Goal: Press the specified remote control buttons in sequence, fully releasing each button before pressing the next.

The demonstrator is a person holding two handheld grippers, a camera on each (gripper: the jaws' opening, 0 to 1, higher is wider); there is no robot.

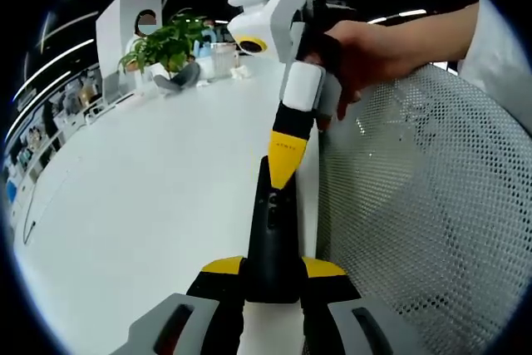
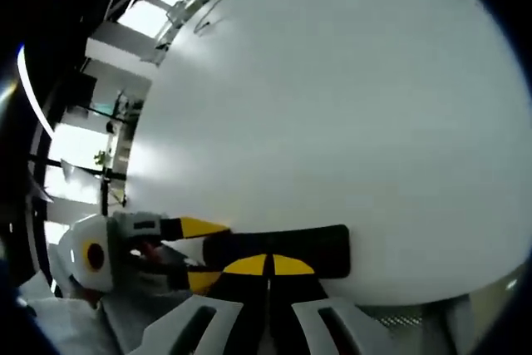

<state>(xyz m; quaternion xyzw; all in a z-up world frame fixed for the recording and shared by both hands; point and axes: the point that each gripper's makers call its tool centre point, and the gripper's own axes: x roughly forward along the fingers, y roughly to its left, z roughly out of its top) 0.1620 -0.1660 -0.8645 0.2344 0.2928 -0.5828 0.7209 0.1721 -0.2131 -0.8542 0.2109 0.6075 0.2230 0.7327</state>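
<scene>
Down at the near edge of the left gripper view, the left gripper (image 1: pixel 272 284) has its yellow-tipped jaws clenched on the black remote control (image 1: pixel 270 239), gripping its near end so the slim body runs straight ahead along the white counter (image 1: pixel 141 205). That hold looks like a brace, pinning the handset flat and steady so a press cannot skid it away. The remote lies right at the counter's edge, just beside the white mesh chair back (image 1: pixel 424 214).

A little farther along, the right gripper (image 1: pixel 285 164) comes down from above, carried by a hand (image 1: pixel 374 51). Its jaws are drawn together into a single yellow point, grasping nothing, and that point sits on the remote's button face, a narrow tip being the sensible tool for one small key. Whether the key is pushed down or merely touched, I cannot tell.

From the right gripper view, the closed yellow tips of the right gripper (image 2: pixel 268 265) rest over the remote control (image 2: pixel 287 251), with the left gripper (image 2: pixel 195 251) clamped on from the side and bare counter (image 2: pixel 332 97) beyond.

Far off across the counter stands a green potted plant (image 1: pixel 166 43).
</scene>
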